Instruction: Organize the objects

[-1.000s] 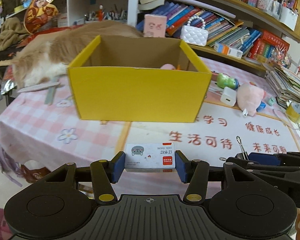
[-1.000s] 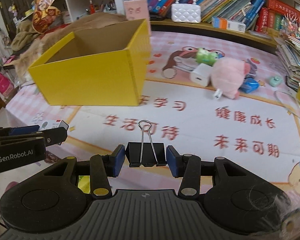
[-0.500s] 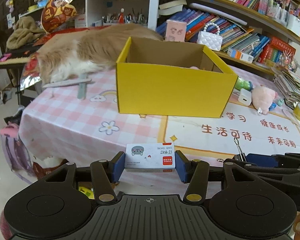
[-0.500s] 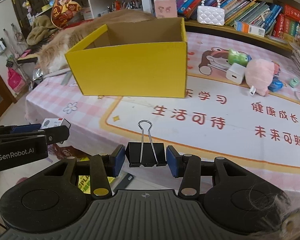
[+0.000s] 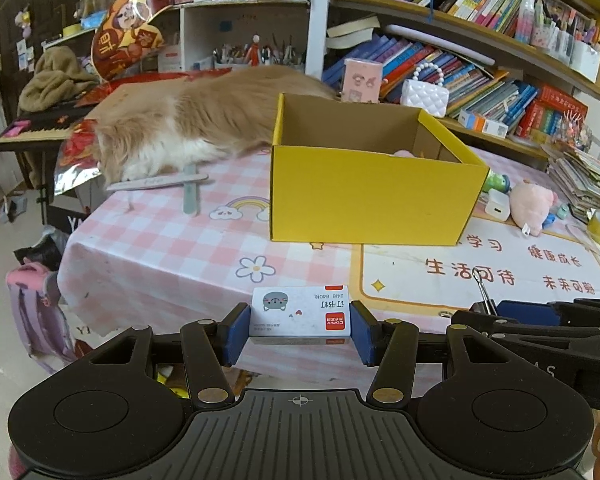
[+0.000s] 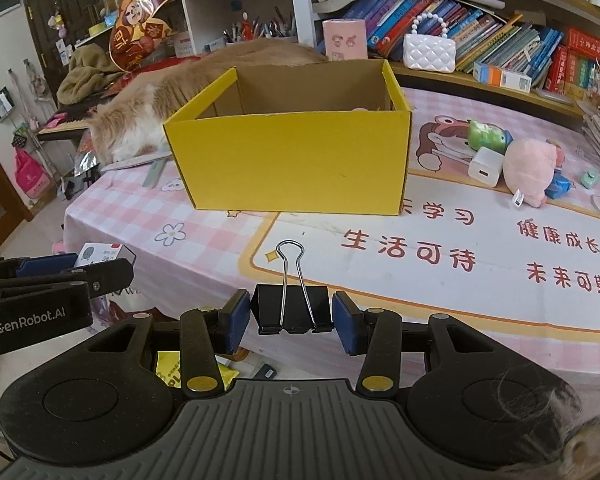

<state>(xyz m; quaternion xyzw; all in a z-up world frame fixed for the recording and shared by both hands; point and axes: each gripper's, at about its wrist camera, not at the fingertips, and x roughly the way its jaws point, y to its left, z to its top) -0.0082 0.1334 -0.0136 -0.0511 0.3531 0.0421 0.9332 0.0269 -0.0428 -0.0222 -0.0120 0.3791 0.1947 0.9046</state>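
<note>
Left wrist view: left gripper (image 5: 300, 322) had its fingers (image 5: 236, 330) pinching a small staple box (image 5: 300, 312) by its two short ends, box held level, off the near edge of the bench (image 5: 160, 256). Right wrist view: right gripper (image 6: 287, 314) had its fingers (image 6: 346, 326) pinching a black binder clip (image 6: 292, 308) across the body, wire handles pointing fwd/up. Both items were held in the air, well apart from the yellow box (image 6: 296, 160), which stood open-topped on the bench ahead. A cat (image 5: 188, 124) lay beside the box's far-left side.

Handling, by judgement: staple box is light, thin card; walls likely to crush under excess squeeze, so an end-to-end hold w/ moderate force suits it. Clip is light, stiff steel, smooth and prob. slippery; hold the flat body sides, not the handles, which swing. Both should tolerate a short drop into the yellow box.
</note>
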